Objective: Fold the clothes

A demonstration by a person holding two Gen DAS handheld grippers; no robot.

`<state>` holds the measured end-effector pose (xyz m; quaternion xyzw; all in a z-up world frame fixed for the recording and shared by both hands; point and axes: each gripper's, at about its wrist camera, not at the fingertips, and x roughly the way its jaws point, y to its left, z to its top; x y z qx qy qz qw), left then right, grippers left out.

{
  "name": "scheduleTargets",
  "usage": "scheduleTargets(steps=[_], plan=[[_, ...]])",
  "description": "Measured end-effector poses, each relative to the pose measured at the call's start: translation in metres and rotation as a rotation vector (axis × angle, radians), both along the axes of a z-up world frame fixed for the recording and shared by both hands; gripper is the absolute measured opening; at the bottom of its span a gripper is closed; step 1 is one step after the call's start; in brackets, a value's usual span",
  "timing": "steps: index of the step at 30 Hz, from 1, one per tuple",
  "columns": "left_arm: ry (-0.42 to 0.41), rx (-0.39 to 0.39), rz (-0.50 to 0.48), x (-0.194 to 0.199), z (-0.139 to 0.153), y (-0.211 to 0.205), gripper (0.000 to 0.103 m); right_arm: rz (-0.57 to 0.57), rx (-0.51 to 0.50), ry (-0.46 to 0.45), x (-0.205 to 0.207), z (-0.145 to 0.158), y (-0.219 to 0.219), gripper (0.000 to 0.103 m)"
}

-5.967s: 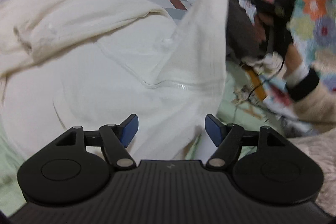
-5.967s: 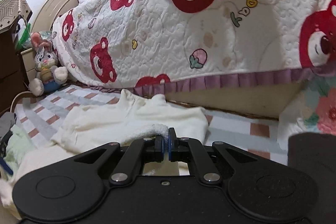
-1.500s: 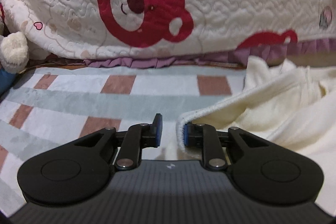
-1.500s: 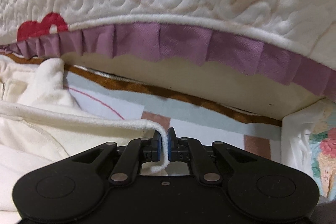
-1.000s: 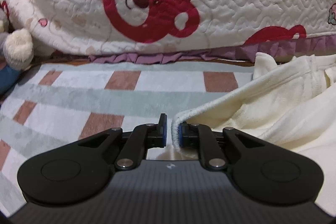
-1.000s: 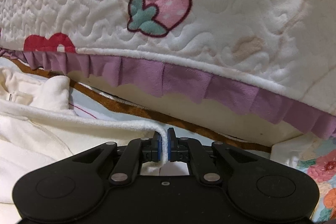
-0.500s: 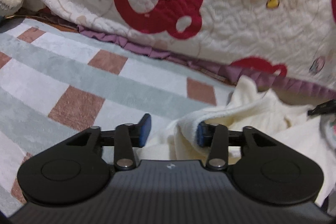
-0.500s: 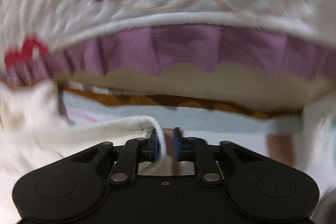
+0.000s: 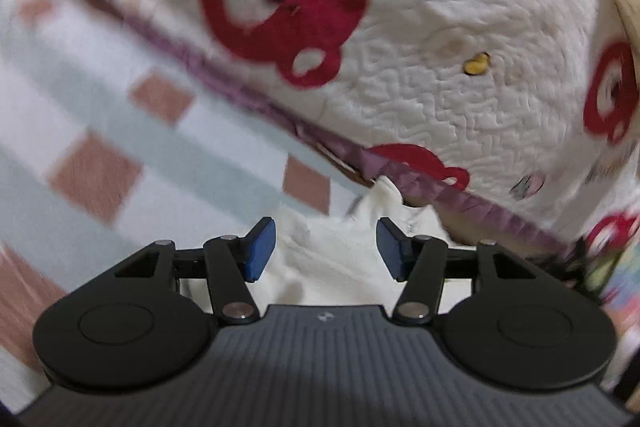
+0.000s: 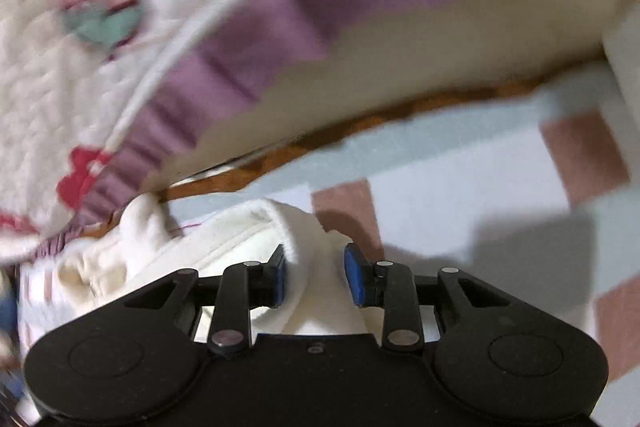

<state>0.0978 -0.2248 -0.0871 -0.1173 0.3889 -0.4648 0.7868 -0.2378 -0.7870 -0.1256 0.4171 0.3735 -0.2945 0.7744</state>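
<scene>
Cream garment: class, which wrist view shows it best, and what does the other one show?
The right wrist view: the cream garment shows its folded edge and seam between the open fingers. The left wrist view shows only a blurred bunch beyond its gripper.

The left matte-black plastic gripper [image 9: 326,253] has blue rubber pads [image 9: 261,247], silver pivot screws, round side discs and a ribbed body with a small logo. The right gripper [image 10: 316,277] matches it.

The right gripper [image 10: 315,274] is hanging with its jaws apart over a cream garment [image 10: 224,247], which is lying on the checked rug [image 10: 460,203] beside the purple-frilled quilt [image 10: 248,39].
</scene>
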Motion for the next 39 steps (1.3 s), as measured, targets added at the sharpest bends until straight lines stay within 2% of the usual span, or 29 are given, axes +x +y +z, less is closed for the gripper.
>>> scheduleTargets(steps=[2,4,7,10,11,12,14,15,18,20,25,27,28,29,30,33,35,37,39], plan=[[-0.063,0.010,-0.030,-0.007,0.008,-0.005,0.056,-0.002,-0.053,-0.059,-0.003,0.009,0.004,0.036],[-0.068,0.009,-0.065,-0.012,0.006,-0.012,0.058,-0.020,-0.111,-0.119,-0.009,0.017,0.006,0.036],[-0.124,0.098,-0.091,-0.024,-0.003,-0.033,0.059,0.019,-0.189,-0.161,-0.011,0.022,0.015,0.036],[-0.163,0.193,-0.126,-0.037,-0.016,-0.052,0.062,0.095,-0.366,-0.106,-0.020,0.024,0.048,0.037],[-0.162,0.194,-0.115,-0.040,-0.019,-0.054,0.062,0.120,-0.428,-0.083,-0.024,0.025,0.059,0.037],[-0.159,0.178,-0.088,-0.042,-0.020,-0.053,0.062,0.143,-0.500,-0.033,-0.026,0.022,0.070,0.042],[-0.123,0.143,-0.073,-0.044,-0.019,-0.050,0.061,0.183,-0.657,0.107,-0.027,0.014,0.090,0.042],[-0.114,0.139,-0.078,-0.045,-0.016,-0.053,0.061,0.195,-0.673,0.112,-0.030,0.011,0.094,0.042],[-0.092,0.137,-0.093,-0.048,-0.009,-0.064,0.062,0.226,-0.587,-0.007,-0.040,0.005,0.091,0.042],[-0.094,0.199,-0.094,-0.050,-0.009,-0.081,0.064,0.281,-0.568,-0.036,-0.037,0.004,0.089,0.044],[-0.037,0.369,-0.080,-0.042,-0.034,-0.117,0.063,0.374,-0.539,-0.051,-0.026,0.003,0.089,0.051],[-0.056,0.403,-0.090,-0.039,-0.043,-0.126,0.047,0.401,-0.530,-0.031,-0.019,0.000,0.090,0.052],[-0.071,0.418,-0.094,-0.039,-0.046,-0.129,0.014,0.413,-0.526,-0.019,-0.015,-0.002,0.090,0.055],[-0.096,0.427,-0.098,-0.040,-0.046,-0.131,0.009,0.413,-0.513,-0.012,-0.012,-0.004,0.088,0.059],[-0.126,0.425,-0.100,-0.042,-0.044,-0.131,0.009,0.399,-0.492,-0.016,-0.011,-0.005,0.084,0.063],[-0.260,0.361,-0.067,-0.050,-0.017,-0.121,0.008,0.354,-0.430,-0.046,-0.011,-0.009,0.072,0.064],[-0.308,0.314,-0.014,-0.049,0.000,-0.111,0.008,0.345,-0.408,-0.045,-0.010,-0.011,0.066,0.065],[-0.306,0.267,0.052,-0.041,0.009,-0.100,0.008,0.345,-0.387,-0.036,-0.009,-0.016,0.062,0.070],[-0.289,0.255,0.087,-0.028,0.005,-0.095,0.008,0.345,-0.368,-0.028,-0.008,-0.021,0.059,0.072]])
